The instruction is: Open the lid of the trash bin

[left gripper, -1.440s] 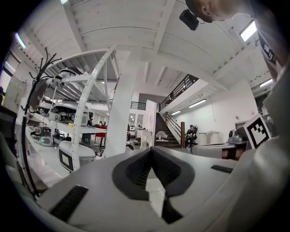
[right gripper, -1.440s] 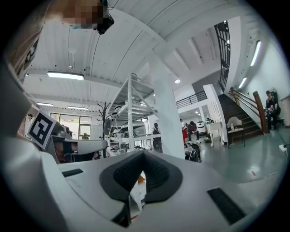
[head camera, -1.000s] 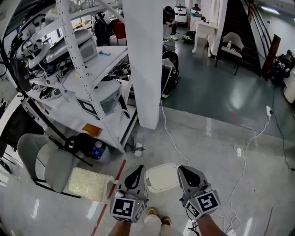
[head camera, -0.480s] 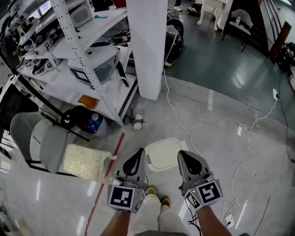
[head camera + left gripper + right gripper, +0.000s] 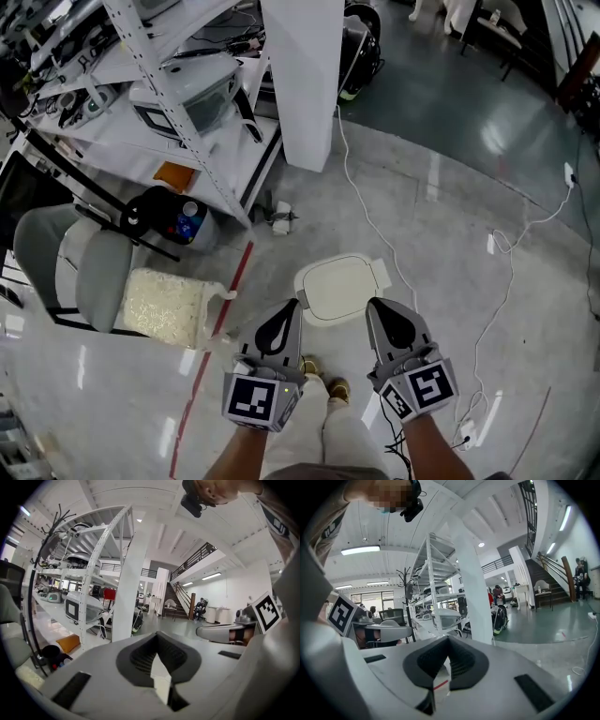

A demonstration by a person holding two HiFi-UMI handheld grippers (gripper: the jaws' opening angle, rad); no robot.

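The trash bin shows from above as a white rounded-square lid (image 5: 339,289), closed, on the grey floor just ahead of my feet. My left gripper (image 5: 282,325) hangs over the floor by the lid's near-left corner, and my right gripper (image 5: 392,322) by its near-right corner. Both stand above the bin and apart from it. In the left gripper view the left gripper (image 5: 158,643) has its dark pads together with nothing between them. The right gripper (image 5: 447,648) looks the same in its own view. The bin is hidden in both gripper views.
A white pillar (image 5: 305,75) rises behind the bin. A loaded white shelving rack (image 5: 169,103) runs along the left, with a grey chair (image 5: 80,277), a cream mat (image 5: 164,305) and a black bucket (image 5: 173,223) beside it. White cables (image 5: 375,225) and red floor tape (image 5: 216,328) lie nearby.
The head view has tipped further down and moved forward. The bin lid now sits higher in the picture, beyond both gripper tips. Both grippers keep their pose, still shut.
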